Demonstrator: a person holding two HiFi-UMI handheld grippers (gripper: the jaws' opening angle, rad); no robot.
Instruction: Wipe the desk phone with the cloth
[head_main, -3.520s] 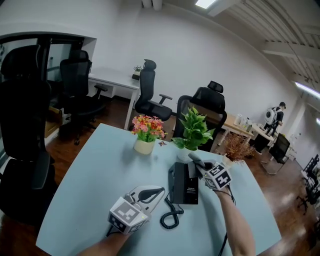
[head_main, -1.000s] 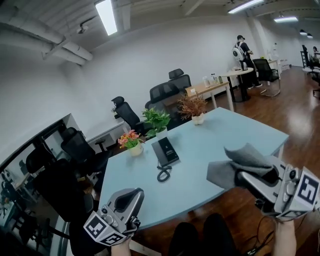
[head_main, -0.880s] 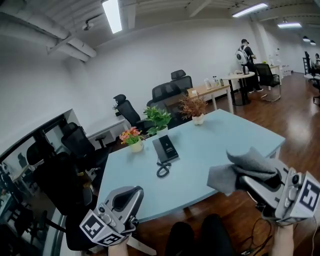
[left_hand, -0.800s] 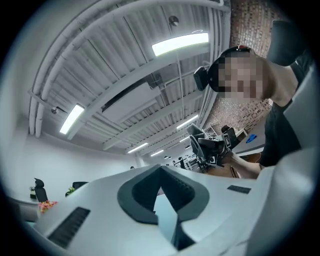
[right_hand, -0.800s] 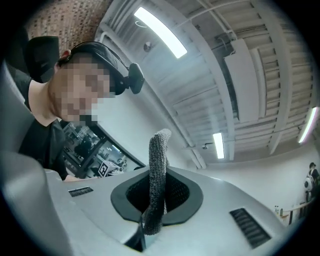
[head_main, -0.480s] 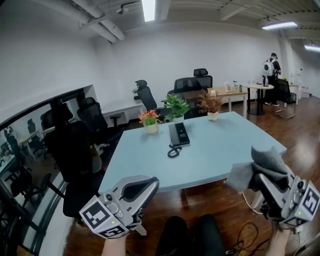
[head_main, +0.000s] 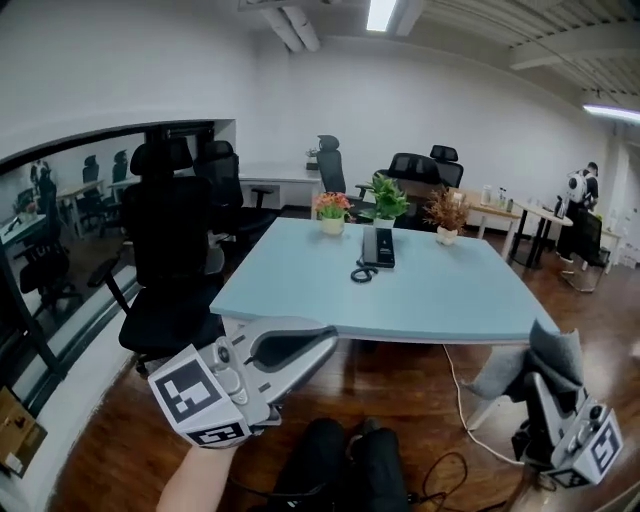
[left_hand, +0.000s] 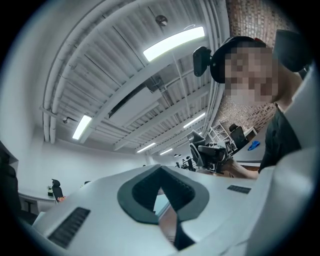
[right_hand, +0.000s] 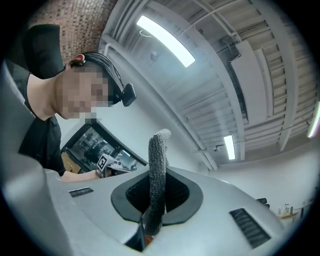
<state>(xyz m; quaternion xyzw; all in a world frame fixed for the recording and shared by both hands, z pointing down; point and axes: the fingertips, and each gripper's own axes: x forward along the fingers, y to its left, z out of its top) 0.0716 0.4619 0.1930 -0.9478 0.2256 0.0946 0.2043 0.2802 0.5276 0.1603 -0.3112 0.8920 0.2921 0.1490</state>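
The black desk phone (head_main: 378, 247) lies far off on the light-blue table (head_main: 300, 270), its coiled cord (head_main: 360, 272) in front of it. Both grippers hang low over the floor, well short of the table. My right gripper (head_main: 538, 385) at the bottom right is shut on a grey cloth (head_main: 530, 360); in the right gripper view the cloth (right_hand: 157, 175) stands up from between the jaws. My left gripper (head_main: 322, 346) at the bottom left is shut and holds nothing; in the left gripper view its tips (left_hand: 160, 189) point at the ceiling.
An orange flower pot (head_main: 332, 212), a green plant (head_main: 385, 200) and a dried plant (head_main: 446, 215) stand behind the phone. Black office chairs (head_main: 170, 250) are at the table's left. A cable (head_main: 462, 400) runs over the wooden floor. My legs (head_main: 340, 470) show below.
The view has swung so the table sits centred and farther away. Both grippers stay low in front of me, the right one still gripping the cloth, now lower in the view.
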